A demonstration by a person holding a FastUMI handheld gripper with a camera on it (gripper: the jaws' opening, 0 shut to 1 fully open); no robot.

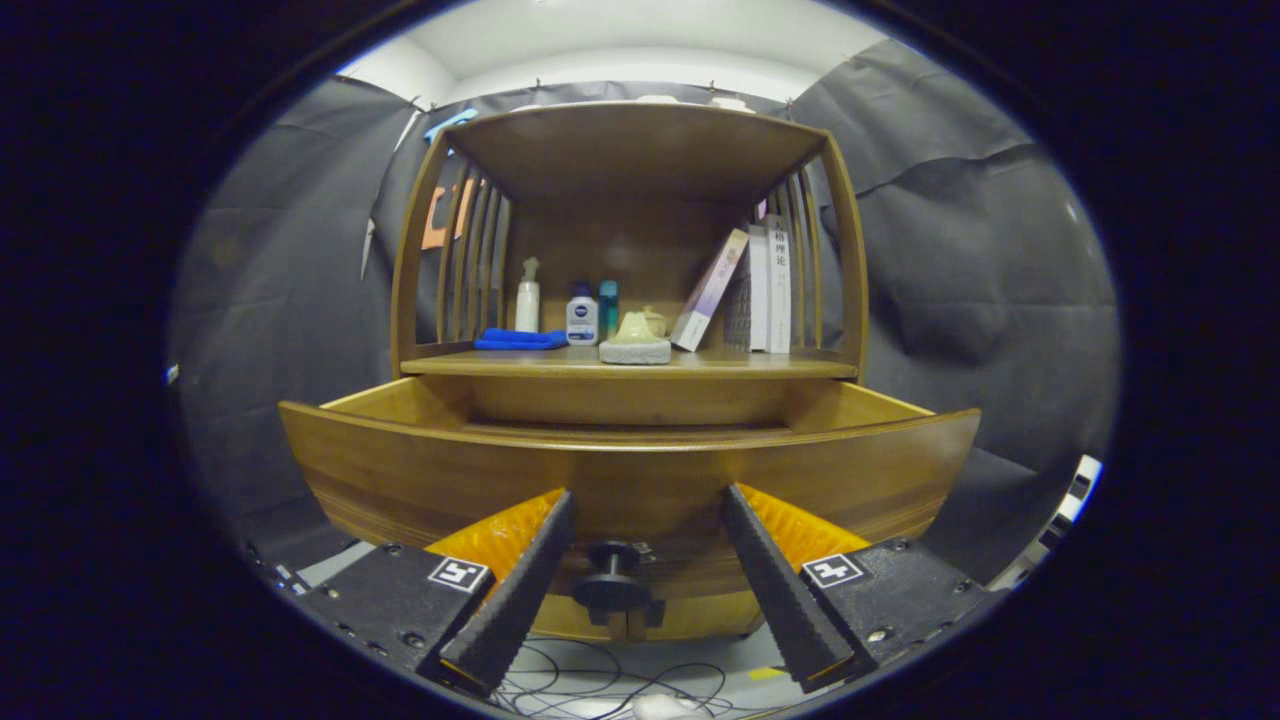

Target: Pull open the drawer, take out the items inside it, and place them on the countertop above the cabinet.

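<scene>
Claw (648, 510) spread wide, fingers either side of the knob (612, 585) and gripping nothing — knob sits low between them, untouched. Just ahead, drawer (630, 470) pulled well out under the countertop (630, 365); inside hidden behind its front. Pull step looks done. Next, probably: lift over the front, dip in, find an item — contents unseen, so no telling which.

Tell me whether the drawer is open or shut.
Open: the drawer front stands well out from the cabinet, its side walls showing. The gripper is open, its fingers either side of the knob.
</scene>
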